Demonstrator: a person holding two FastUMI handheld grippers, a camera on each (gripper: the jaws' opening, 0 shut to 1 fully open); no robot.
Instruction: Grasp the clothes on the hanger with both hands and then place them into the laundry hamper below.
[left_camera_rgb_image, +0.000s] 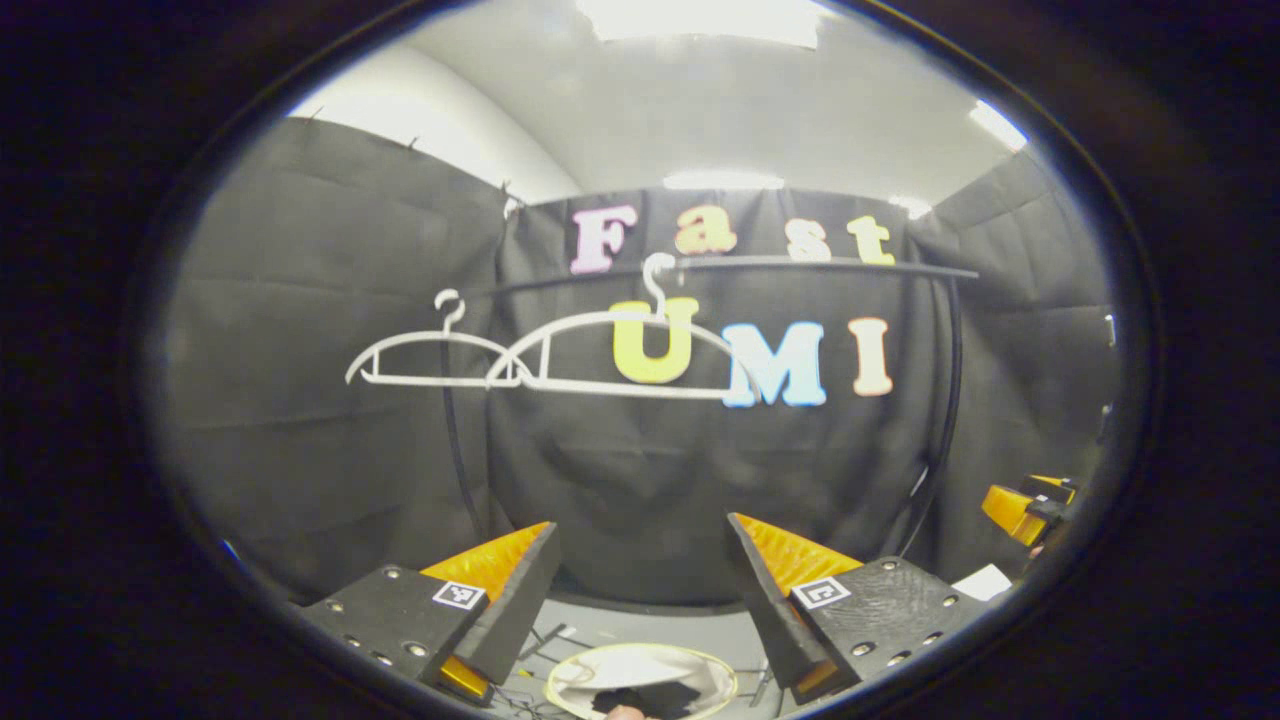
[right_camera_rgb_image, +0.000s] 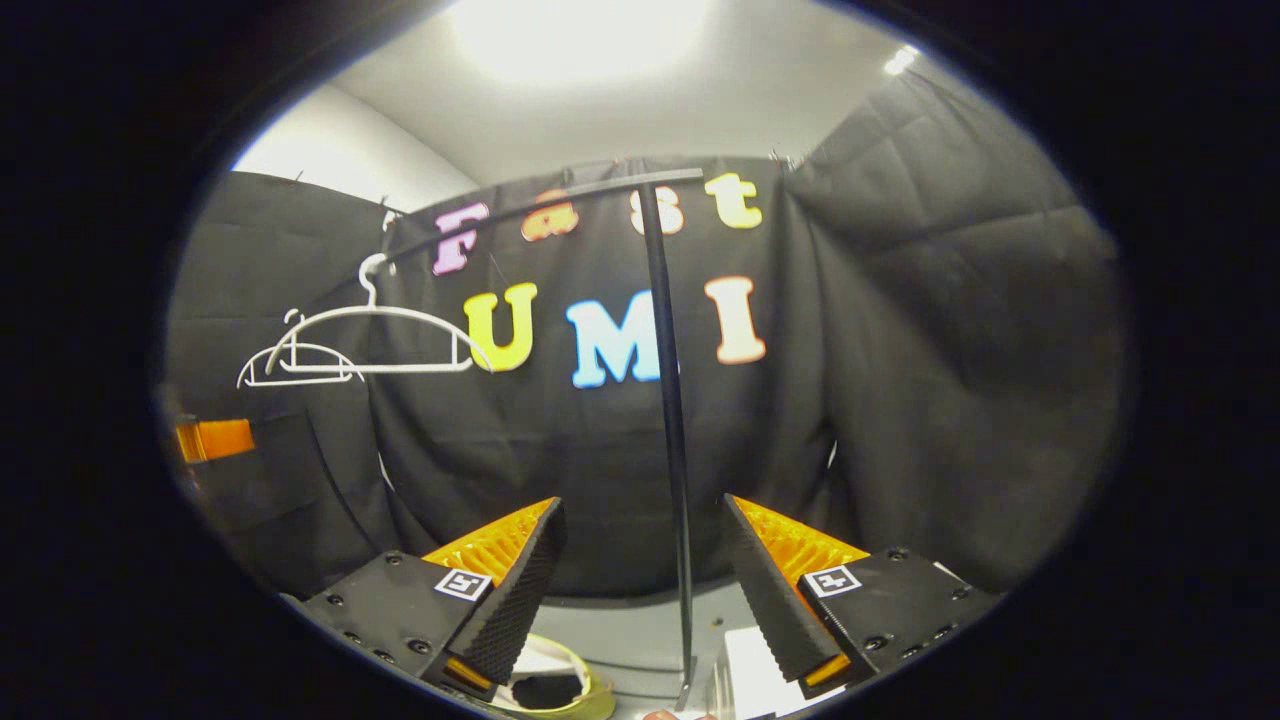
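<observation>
1. Hangers first: two white hangers (left_camera_rgb_image: 540, 350) hang bare on the black rail (left_camera_rgb_image: 820, 265) across the middle of the left gripper view, no garment on either.
2. Left gripper (left_camera_rgb_image: 640, 590) and right gripper (right_camera_rgb_image: 640, 580) are both spread wide, pinching nothing.
3. Clothes (left_camera_rgb_image: 650, 698) appear as a dark heap inside the laundry hamper (left_camera_rgb_image: 700, 665) at the bottom edge — so the placing step looks done.
4. Next move, by my reading: draw both grippers back, or check for a remaining garment.
5. Hamper is cut off at the bottom of both views — how much it holds is hard to tell.
</observation>
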